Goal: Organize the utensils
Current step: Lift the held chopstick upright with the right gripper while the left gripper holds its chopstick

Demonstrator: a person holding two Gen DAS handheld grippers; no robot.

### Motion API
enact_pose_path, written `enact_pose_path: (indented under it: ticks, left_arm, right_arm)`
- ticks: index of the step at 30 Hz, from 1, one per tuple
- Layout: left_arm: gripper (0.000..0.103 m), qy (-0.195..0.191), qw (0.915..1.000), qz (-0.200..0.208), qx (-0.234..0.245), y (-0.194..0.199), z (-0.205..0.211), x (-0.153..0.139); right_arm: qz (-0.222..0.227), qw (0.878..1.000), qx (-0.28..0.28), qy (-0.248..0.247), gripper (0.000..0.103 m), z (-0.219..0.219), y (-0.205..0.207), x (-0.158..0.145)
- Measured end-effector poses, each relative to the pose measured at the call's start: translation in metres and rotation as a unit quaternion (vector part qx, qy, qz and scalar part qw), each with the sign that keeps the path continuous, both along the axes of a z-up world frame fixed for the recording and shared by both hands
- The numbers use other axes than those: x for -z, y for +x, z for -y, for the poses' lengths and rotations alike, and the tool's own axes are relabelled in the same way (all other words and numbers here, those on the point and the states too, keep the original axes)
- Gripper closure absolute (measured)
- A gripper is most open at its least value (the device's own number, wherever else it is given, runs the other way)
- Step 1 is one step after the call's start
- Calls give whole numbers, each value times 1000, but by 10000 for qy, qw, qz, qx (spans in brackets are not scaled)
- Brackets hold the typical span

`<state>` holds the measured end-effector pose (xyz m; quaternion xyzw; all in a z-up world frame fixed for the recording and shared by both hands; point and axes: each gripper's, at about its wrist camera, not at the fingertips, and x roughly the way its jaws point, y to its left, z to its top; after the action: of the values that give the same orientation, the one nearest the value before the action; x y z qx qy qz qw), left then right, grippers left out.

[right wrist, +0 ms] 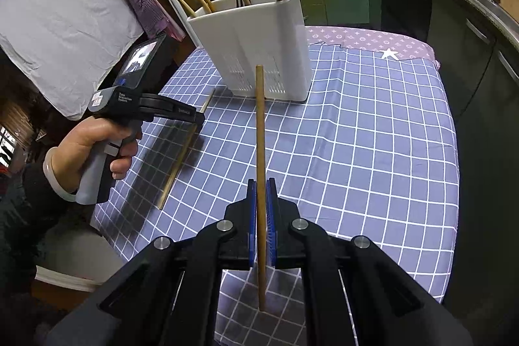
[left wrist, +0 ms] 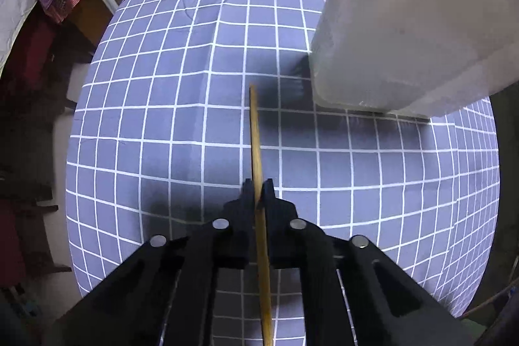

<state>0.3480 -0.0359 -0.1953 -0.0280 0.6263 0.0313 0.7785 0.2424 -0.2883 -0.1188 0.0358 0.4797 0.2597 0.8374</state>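
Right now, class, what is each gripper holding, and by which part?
The left gripper is shut on a chopstick around mid-length. The right gripper is shut on another chopstick, also around mid-length.

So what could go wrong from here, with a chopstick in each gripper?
The right gripper pinches its chopstick near mid-length, so it may pivot or slip on the way to the holder.
The holder already has sticks leaning across its openings, which could block insertion.
The left gripper and its chopstick are close beside the holder; a bump might tip it.
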Motion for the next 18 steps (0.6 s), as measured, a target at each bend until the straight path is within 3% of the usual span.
enact_pose_path:
  ticks: [4,9,18]
  left_arm:
    - [97,10,9998,152,107,-4,2,-6]
    - [97,-39,9979,591,259,-20,-2,-38]
    - [97,-18,9810,1792,746,-93,5,-112]
  right_arm:
    - [51,10000,55,22,96,4,-1,-4]
    - [225,9996,157,82,96,11,-6,-15]
    - [489,9986,221,-20,96,11,-19,-26]
